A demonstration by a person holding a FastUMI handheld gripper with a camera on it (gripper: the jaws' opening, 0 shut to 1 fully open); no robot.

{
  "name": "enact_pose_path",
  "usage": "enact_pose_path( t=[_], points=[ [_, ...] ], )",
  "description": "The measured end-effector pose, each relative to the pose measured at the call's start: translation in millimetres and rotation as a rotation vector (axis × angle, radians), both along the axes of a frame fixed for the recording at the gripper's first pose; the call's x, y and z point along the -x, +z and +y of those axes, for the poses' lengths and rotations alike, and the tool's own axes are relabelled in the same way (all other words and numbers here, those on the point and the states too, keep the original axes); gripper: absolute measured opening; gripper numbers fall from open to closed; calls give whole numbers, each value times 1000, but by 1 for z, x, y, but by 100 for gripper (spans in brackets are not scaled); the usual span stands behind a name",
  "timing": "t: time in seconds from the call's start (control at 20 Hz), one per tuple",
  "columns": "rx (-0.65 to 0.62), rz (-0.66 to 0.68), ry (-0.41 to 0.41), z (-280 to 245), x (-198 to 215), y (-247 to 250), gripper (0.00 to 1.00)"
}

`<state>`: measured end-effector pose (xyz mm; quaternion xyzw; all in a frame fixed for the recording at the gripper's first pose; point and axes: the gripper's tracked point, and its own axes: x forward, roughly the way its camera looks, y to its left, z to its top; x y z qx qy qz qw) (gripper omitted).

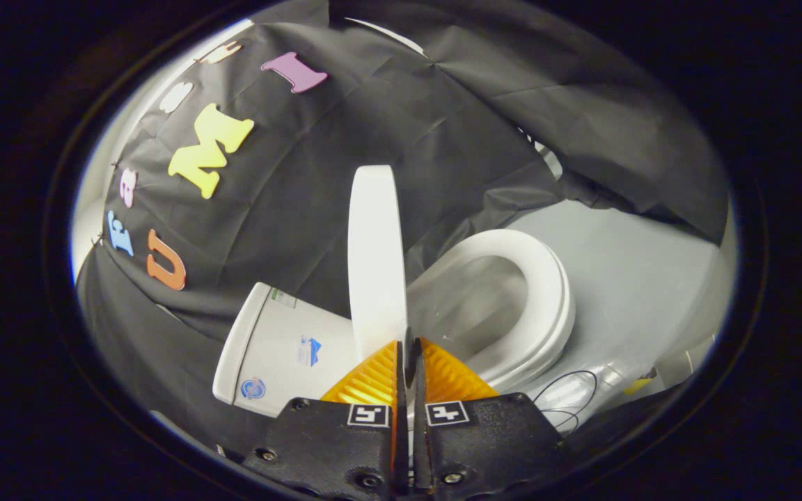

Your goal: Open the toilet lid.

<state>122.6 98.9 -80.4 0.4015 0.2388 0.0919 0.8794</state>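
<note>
- A pale grey floor (645, 278) lies under a white toilet, with the booth's black cloth wall (387, 118) hanging behind it and draped over the far side.
- The whole scene sits tilted in the gripper view.
- The toilet lid (375, 257) stands raised, seen edge-on as a narrow white slab rising just ahead of the fingers.
- The toilet seat (544, 306) lies down on the bowl, to the right of the lid and beyond the fingertips.
- The cistern (282, 348) sits to the left of the lid, with small stickers on its side.
- A thin dark wire (568, 396) loops on the floor near the toilet's base.
- The gripper (409, 348) points at the lid's lower edge; its fingers are drawn nearly together with only a slit between them, possibly pinching the lid's edge, though contact is not clear.
</note>
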Motion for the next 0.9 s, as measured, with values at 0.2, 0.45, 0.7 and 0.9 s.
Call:
enact_pose_path(
  t=[0.2,0.45,0.7,0.9],
  points=[
    [37,-9,-2,7,2,6,6],
    [58,-19,4,15,5,17,6],
    [96,-44,8,28,8,29,6],
    [155,-69,13,42,8,39,6]
  ],
)
